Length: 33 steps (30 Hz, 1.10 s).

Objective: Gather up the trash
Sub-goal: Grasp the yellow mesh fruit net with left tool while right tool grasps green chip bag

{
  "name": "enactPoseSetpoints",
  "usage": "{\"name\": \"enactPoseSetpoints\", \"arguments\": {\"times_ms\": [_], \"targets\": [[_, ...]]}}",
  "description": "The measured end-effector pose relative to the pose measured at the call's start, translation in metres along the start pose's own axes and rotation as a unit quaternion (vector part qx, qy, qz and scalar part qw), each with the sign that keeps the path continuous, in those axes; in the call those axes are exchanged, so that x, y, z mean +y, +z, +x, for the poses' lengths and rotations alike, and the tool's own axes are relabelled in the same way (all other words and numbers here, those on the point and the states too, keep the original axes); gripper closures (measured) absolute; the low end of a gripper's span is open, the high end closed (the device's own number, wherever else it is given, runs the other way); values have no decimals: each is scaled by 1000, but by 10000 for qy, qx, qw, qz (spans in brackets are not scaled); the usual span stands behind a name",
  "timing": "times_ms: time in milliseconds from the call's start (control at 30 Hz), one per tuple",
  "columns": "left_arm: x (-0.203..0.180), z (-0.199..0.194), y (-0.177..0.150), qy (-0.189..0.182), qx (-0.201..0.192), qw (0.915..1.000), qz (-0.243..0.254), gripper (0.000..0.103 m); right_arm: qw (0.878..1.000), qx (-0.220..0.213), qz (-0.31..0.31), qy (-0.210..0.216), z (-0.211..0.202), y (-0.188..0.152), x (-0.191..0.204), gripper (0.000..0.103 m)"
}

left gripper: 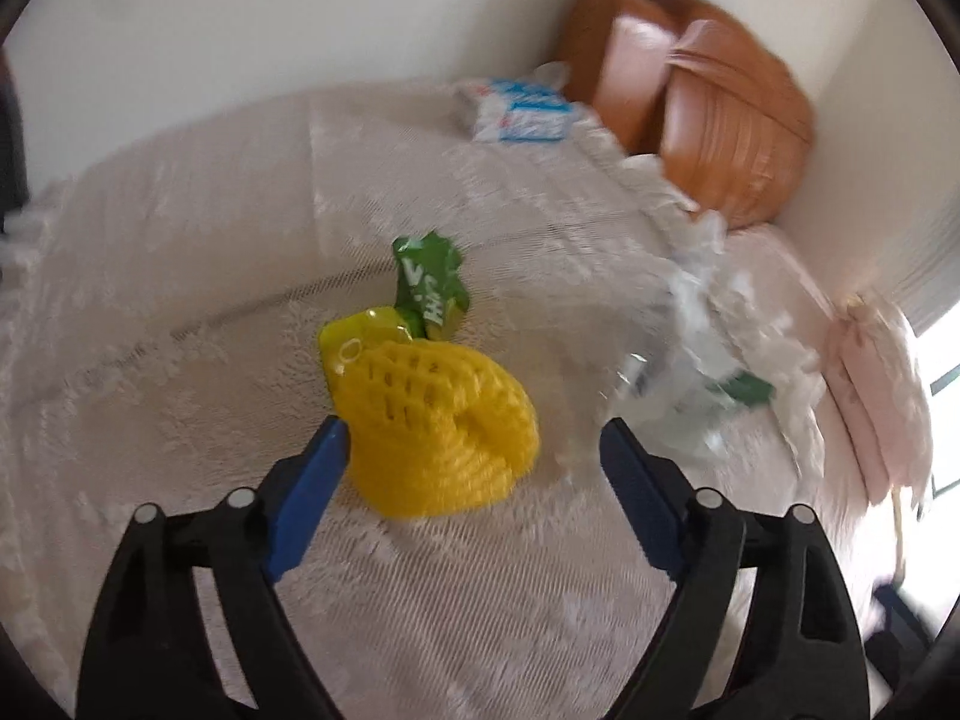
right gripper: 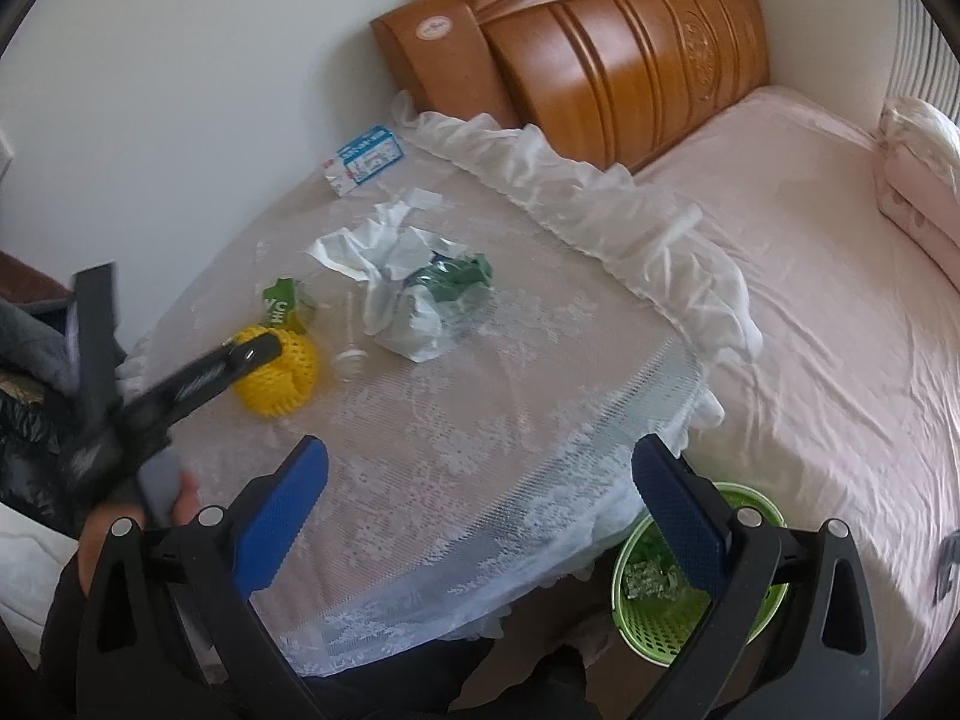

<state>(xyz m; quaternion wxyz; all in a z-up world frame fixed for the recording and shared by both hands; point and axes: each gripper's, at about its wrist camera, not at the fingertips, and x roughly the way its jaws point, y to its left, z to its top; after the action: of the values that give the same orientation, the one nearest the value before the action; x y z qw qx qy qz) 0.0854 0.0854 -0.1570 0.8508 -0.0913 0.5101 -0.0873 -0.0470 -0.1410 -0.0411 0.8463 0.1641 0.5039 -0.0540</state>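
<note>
A yellow foam fruit net (left gripper: 438, 426) lies on the lace-covered table (left gripper: 180, 300), with a crumpled green wrapper (left gripper: 429, 288) just behind it. My left gripper (left gripper: 474, 429) stands open around the net. Its left blue pad is at the net's edge and its right pad is well clear. In the right wrist view the net (right gripper: 282, 384) shows under one finger (right gripper: 252, 355) of the left gripper. A heap of white tissue and clear plastic (right gripper: 390, 276) sits mid-table. My right gripper (right gripper: 480, 449) hangs open and empty above the table's near edge.
A blue-and-white carton (right gripper: 363, 159) lies at the table's far corner. A small white cap (right gripper: 350, 357) sits by the net. A green basket (right gripper: 648, 636) with some trash stands on the floor at the near right. A pink bed (right gripper: 810, 300) and wooden headboard (right gripper: 600, 60) lie to the right.
</note>
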Motion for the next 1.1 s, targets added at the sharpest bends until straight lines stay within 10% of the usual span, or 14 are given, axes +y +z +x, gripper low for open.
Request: {"name": "enactPoseSetpoints", "arguments": {"times_ms": [500, 1100], "targets": [[24, 14, 5, 195, 182, 9982, -546, 65, 9999, 94, 68, 124, 5, -3, -12, 2], [67, -87, -18, -205, -309, 9993, -33, 67, 9906, 343, -957, 920, 34, 10, 75, 2]]}}
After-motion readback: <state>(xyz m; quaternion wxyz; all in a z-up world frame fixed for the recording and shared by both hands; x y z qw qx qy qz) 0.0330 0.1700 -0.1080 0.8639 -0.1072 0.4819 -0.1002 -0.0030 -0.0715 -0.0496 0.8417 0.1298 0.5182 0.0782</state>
